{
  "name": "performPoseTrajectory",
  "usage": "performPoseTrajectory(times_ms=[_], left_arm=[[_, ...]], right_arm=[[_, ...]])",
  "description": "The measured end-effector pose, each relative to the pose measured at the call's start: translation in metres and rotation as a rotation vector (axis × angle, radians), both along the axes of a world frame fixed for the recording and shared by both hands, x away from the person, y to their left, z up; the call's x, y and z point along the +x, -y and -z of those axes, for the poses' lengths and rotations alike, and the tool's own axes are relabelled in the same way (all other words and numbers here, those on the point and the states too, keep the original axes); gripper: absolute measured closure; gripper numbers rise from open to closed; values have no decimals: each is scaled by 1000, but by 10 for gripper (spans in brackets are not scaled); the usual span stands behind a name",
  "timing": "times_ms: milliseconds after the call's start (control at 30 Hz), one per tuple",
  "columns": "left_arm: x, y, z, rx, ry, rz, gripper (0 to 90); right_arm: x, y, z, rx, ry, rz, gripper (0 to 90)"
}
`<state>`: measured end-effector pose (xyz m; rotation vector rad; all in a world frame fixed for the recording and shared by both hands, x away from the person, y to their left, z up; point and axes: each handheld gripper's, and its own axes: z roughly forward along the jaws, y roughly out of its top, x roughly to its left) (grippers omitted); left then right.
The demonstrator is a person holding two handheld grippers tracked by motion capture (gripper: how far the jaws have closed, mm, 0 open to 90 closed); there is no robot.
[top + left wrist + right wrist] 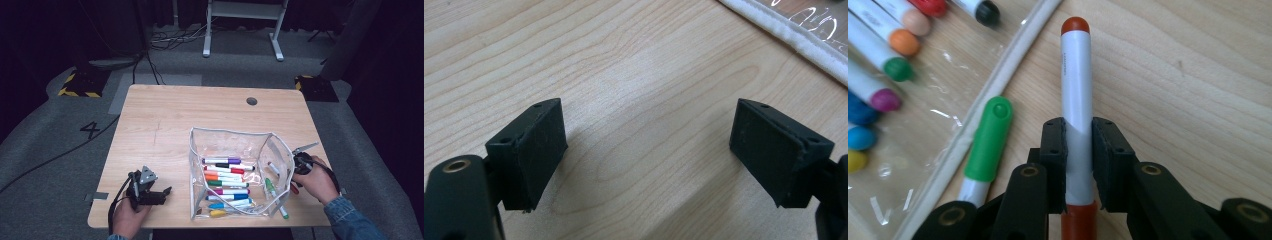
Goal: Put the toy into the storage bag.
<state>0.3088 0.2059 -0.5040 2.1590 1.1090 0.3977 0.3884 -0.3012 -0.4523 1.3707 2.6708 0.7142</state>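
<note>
Red marker (1076,90): one, held between the two pads of the right tongs (1079,165), which are closed narrowly on its white barrel. Its rounded red end projects ahead of the tongs; a red section shows behind the pads. It is laid low over the table (1198,75), whether touching cannot be told.

Green marker (988,142): one, just beside the right tongs on their left, lying on the table along the pouch's white piped edge. Smooth green cap, white barrel.

Pouch (200,145): one, clear soft plastic, box-shaped with white edging, standing open between the two tongs. In the high view about ten markers (227,177) are seen inside (white barrels, caps purple, red, orange, green, magenta, blue, yellow), lying side by side.

Left tongs (649,150): set wide apart, nothing held; two flat, matt black pads over bare pale woodgrain, the pouch's edge beyond them.

Hands: two, one per tongs; the right hand (316,182) wears a denim sleeve.
</note>
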Motion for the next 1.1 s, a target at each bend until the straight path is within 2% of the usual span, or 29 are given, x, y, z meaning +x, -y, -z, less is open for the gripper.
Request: performPoseTrajectory(times_ms=[333, 400, 600, 733, 933, 1100], left_arm=[[0, 0, 0, 0, 0, 0, 151], [0, 0, 0, 0, 0, 0, 152], [0, 0, 0, -2, 3, -3, 151], [0, 0, 0, -2, 4, -2, 151], [0, 0, 0, -3, 2, -3, 151], [1, 0, 0, 2, 4, 0, 151]], right_arm=[[-16, 11, -60, 28, 59, -51, 765], [-19, 12, -72, 52, 70, -65, 766], [-28, 14, -106, 72, 123, -89, 766], [-31, 15, -121, 64, 140, -89, 766], [-37, 17, -145, 97, 169, -77, 766], [-45, 12, -163, 105, 194, -108, 766]])
